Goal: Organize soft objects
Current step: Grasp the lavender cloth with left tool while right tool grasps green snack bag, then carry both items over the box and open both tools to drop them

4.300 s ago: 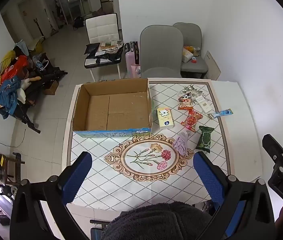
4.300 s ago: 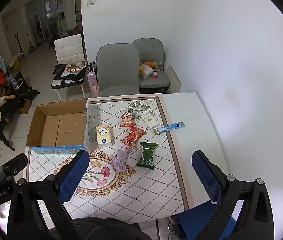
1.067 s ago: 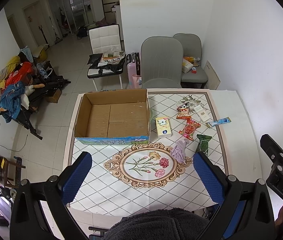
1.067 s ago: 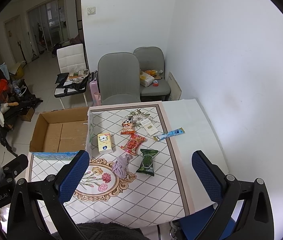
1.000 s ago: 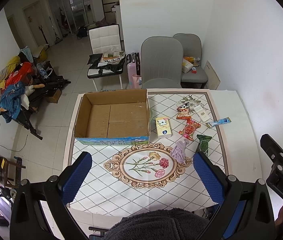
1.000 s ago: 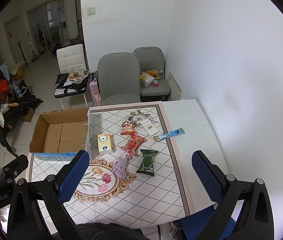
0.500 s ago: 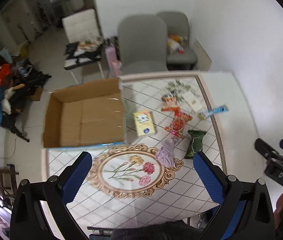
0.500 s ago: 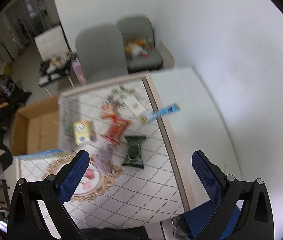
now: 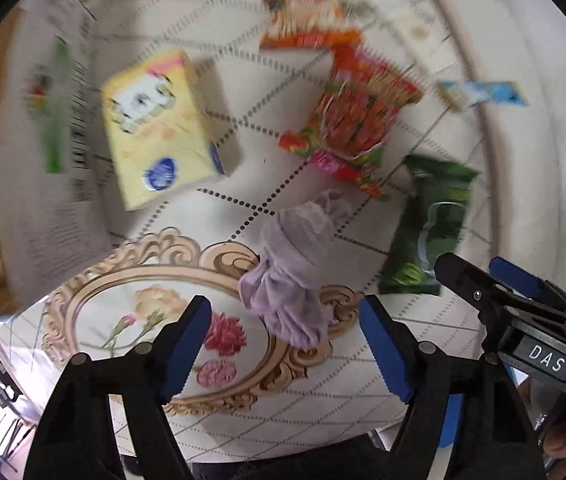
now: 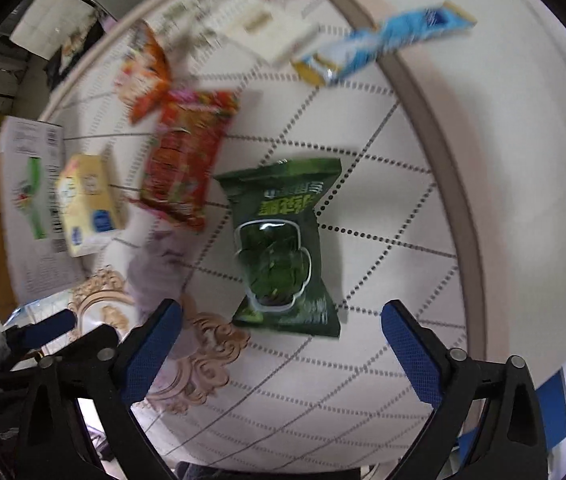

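A crumpled lilac cloth (image 9: 295, 268) lies on the patterned table, just ahead of my open, empty left gripper (image 9: 285, 328), and reaches in between its fingers. A green snack bag (image 10: 283, 240) lies flat just ahead of my open, empty right gripper (image 10: 279, 328); it also shows in the left wrist view (image 9: 431, 228). A yellow tissue pack (image 9: 159, 124), a red snack bag (image 9: 355, 124), an orange snack bag (image 9: 307, 12) and a blue sachet (image 10: 383, 44) lie further back. The lilac cloth (image 10: 159, 264) is blurred in the right wrist view.
The open cardboard box (image 9: 55, 152) stands at the left, its printed white flap toward me. The right gripper (image 9: 515, 300) shows at the lower right of the left wrist view. The table's white border (image 10: 523, 200) runs along the right. Both views are motion-blurred.
Both grippers have dropped fast from high above the table to just over it, the left one to the lilac cloth and the right one to the green bag. Their jaws have stayed open.
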The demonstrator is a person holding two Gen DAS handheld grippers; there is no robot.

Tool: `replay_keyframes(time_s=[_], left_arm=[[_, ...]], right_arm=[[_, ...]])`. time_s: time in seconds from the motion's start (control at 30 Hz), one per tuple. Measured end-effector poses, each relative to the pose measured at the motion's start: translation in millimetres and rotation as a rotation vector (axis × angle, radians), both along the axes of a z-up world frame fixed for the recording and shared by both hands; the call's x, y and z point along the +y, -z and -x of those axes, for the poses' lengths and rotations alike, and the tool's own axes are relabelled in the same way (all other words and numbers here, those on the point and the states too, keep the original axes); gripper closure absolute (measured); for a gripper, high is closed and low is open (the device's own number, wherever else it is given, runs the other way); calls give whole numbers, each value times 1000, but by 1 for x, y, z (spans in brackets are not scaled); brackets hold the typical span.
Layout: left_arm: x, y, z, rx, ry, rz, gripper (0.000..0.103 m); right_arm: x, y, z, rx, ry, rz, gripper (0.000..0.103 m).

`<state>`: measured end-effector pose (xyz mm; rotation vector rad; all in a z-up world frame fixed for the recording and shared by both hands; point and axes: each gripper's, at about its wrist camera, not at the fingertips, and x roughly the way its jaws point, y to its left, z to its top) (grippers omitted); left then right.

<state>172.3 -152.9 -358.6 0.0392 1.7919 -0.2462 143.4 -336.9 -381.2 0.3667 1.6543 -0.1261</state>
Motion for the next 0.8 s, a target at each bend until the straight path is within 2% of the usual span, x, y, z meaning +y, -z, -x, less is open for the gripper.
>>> replay_keyframes(time_s=[0.1, 0.27, 0.37, 0.4, 0.5, 0.6, 0.8], left_arm=[[-2, 25, -3, 44, -10, -1, 29], [-10, 53, -2, 80, 5, -10, 30], [-15, 64, 7, 90, 20, -34, 45], [-15, 69, 9, 91, 17, -34, 49], [-18, 64, 15, 65, 37, -49, 64], [-21, 63, 24, 45, 44, -75, 68], [-12, 14, 52, -58, 16, -87, 68]], right_arm=[[-3, 26, -4, 37, 7, -8, 10], [-5, 46, -6, 60, 18, -46, 13], [3, 49, -7, 75, -10, -22, 19], [5, 53, -8, 88, -17, -16, 26], [12, 61, -6, 108, -40, -37, 46], [22, 61, -2, 105, -74, 16, 55], [40, 34, 17, 53, -158, 73, 60]])
